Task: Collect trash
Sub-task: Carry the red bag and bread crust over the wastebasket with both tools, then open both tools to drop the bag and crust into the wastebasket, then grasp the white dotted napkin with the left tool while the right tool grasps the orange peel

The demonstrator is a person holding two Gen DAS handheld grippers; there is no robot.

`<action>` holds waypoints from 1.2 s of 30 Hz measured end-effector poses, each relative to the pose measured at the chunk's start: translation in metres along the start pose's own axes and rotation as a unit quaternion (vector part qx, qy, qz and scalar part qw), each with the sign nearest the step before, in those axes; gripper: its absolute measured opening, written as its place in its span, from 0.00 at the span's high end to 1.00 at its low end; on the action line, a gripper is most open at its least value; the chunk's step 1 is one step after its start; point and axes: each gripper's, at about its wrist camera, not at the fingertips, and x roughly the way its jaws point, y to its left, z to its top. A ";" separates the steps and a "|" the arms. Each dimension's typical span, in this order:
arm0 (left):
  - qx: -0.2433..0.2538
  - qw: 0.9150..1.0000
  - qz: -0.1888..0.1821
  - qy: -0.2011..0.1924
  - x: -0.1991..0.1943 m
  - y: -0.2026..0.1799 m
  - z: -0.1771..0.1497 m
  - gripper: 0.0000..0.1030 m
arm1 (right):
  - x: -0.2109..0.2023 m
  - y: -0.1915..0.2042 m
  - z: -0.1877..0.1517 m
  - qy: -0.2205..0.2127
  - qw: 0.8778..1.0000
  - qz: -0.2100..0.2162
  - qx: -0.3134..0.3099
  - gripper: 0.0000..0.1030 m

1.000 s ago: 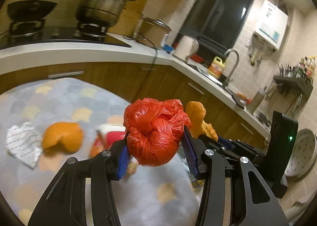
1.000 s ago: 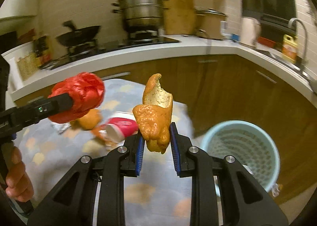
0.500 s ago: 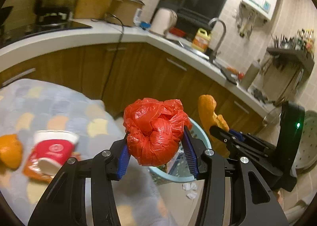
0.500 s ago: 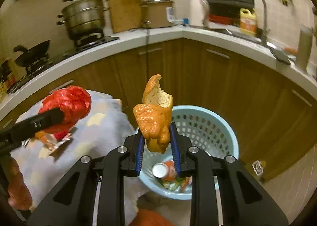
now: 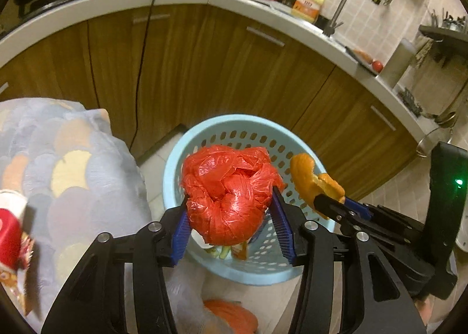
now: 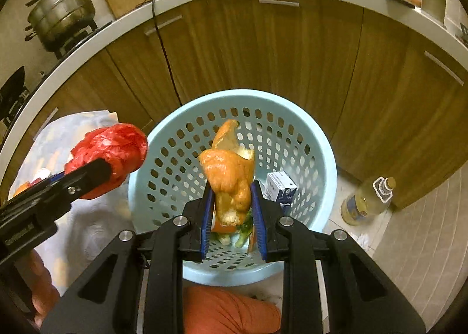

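My left gripper [image 5: 229, 202] holds a crumpled red plastic bag [image 5: 228, 196] between its blue pads, above the near-left rim of a light blue perforated basket [image 5: 175, 164]; its jaws are opening, but the pads still touch the bag. My right gripper [image 6: 231, 187] pinches a piece of orange peel [image 6: 229, 170] over the middle of the basket [image 6: 327, 158], and its jaws are starting to ease open. Each view shows the other tool: the right gripper [image 5: 324, 198] with the peel [image 5: 307, 179], the left gripper [image 6: 99, 170] with the bag [image 6: 111, 146].
The basket holds a small carton [image 6: 280, 187], vegetable scraps and wrappers. A table under a patterned cloth [image 5: 73, 173] stands on the left with a red paper cup [image 5: 8, 234] at its edge. An oil bottle [image 6: 365, 202] stands on the tiled floor beside wooden cabinets [image 6: 263, 47].
Both grippers have swung from over the table to above the basket and tilted downward, carrying the bag and the peel. The left jaws stand slightly wider.
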 end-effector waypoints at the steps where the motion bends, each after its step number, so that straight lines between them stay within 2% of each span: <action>1: -0.001 1.000 0.006 0.004 0.004 0.001 0.001 0.45 | 0.003 -0.003 0.001 0.005 1.000 0.002 0.007 0.73; 4: 0.001 1.000 0.012 0.006 0.009 0.001 0.001 0.42 | 0.007 -0.004 0.000 0.009 1.000 0.007 0.012 0.68; 12: -0.004 1.000 0.012 -0.003 -0.003 0.008 0.000 0.39 | -0.002 0.000 0.002 -0.002 1.000 0.014 0.011 0.68; 21: -0.014 0.999 0.010 -0.032 -0.036 0.019 -0.004 0.39 | -0.032 0.029 0.002 -0.038 0.998 0.041 -0.021 0.68; 27: -0.030 0.997 0.017 -0.071 -0.076 0.030 -0.010 0.39 | -0.055 0.063 0.002 -0.065 0.994 0.070 -0.054 0.68; 31: -0.046 0.992 0.036 -0.108 -0.118 0.047 -0.019 0.39 | -0.070 0.099 -0.003 -0.082 0.988 0.101 -0.084 0.68; 36: -0.086 0.981 0.082 -0.156 -0.176 0.087 -0.040 0.39 | -0.077 0.150 -0.018 -0.091 0.978 0.136 -0.127 0.68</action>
